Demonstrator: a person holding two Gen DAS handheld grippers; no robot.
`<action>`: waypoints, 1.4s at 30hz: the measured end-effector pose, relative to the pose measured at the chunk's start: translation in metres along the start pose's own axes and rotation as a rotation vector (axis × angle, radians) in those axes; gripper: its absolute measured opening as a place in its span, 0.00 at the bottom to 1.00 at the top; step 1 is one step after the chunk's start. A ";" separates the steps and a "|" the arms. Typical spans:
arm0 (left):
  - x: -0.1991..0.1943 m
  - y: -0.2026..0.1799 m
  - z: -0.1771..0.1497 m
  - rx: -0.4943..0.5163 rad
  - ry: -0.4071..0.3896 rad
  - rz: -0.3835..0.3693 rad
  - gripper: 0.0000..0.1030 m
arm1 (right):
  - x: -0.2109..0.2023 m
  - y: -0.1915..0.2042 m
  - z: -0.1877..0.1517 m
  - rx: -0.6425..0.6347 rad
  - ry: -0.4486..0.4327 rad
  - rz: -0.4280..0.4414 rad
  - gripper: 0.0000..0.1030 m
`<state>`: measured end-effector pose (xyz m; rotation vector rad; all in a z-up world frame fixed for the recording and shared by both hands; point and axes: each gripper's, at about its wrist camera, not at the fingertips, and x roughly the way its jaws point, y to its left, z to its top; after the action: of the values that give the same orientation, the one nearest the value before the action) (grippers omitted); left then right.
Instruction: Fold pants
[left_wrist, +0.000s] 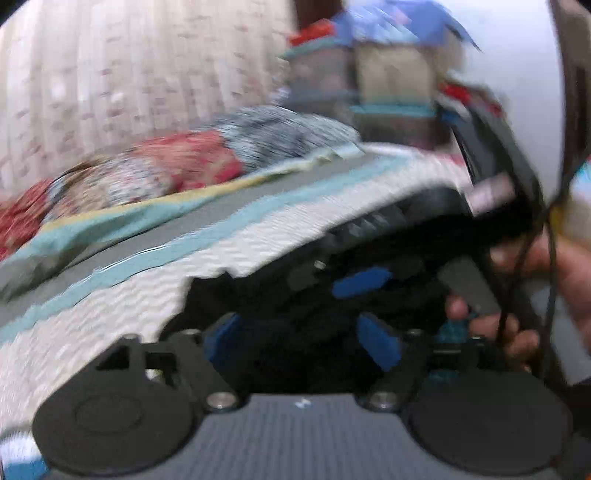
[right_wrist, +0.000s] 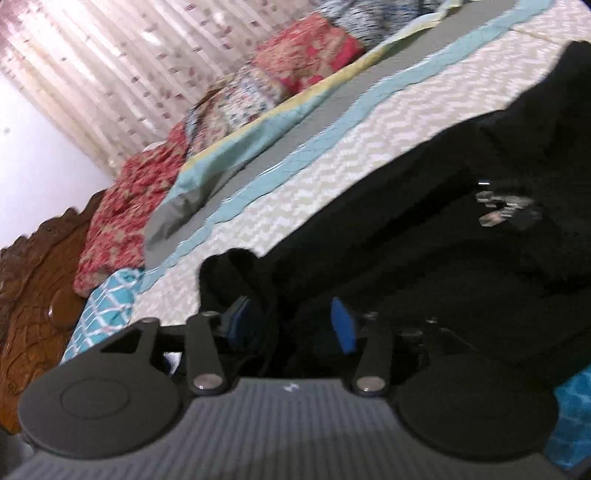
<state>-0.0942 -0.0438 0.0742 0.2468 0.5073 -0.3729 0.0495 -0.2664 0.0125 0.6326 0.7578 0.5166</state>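
Note:
Black pants (left_wrist: 258, 291) (right_wrist: 406, 184) lie bunched on a white zigzag quilt (left_wrist: 184, 266) (right_wrist: 295, 184) on a bed. In the blurred left wrist view, my left gripper (left_wrist: 303, 341) stands open low over the black cloth, its blue pads wide apart. Just beyond it are a blue pad (left_wrist: 362, 282) of the other gripper and a person's hand (left_wrist: 517, 332). My right gripper (right_wrist: 291, 321) is open, with a loose fold of the pants between its fingers. The pads do not press on it. A metal clasp (right_wrist: 502, 206) shows on the pants.
Red floral pillows (left_wrist: 192, 162) (right_wrist: 306, 55) and a grey-and-teal blanket (right_wrist: 229, 166) lie along the bed's far side below a pale curtain (left_wrist: 110, 74) (right_wrist: 110, 55). A carved wooden headboard (right_wrist: 33, 280) stands at left. Stacked boxes (left_wrist: 388, 74) rise behind. A black cable (left_wrist: 550, 258) hangs at right.

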 end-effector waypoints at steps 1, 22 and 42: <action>-0.010 0.014 -0.003 -0.054 -0.008 0.029 0.79 | 0.005 0.006 -0.001 -0.014 0.014 0.019 0.72; 0.009 0.085 -0.009 -0.425 0.072 0.150 0.76 | 0.039 0.019 -0.020 -0.291 0.063 -0.251 0.46; 0.030 0.020 -0.017 -0.241 0.116 -0.032 0.61 | 0.068 0.033 0.047 -0.064 0.178 0.009 0.45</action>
<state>-0.0692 -0.0290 0.0471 0.0270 0.6656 -0.3266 0.1208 -0.2164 0.0298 0.5356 0.9026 0.6086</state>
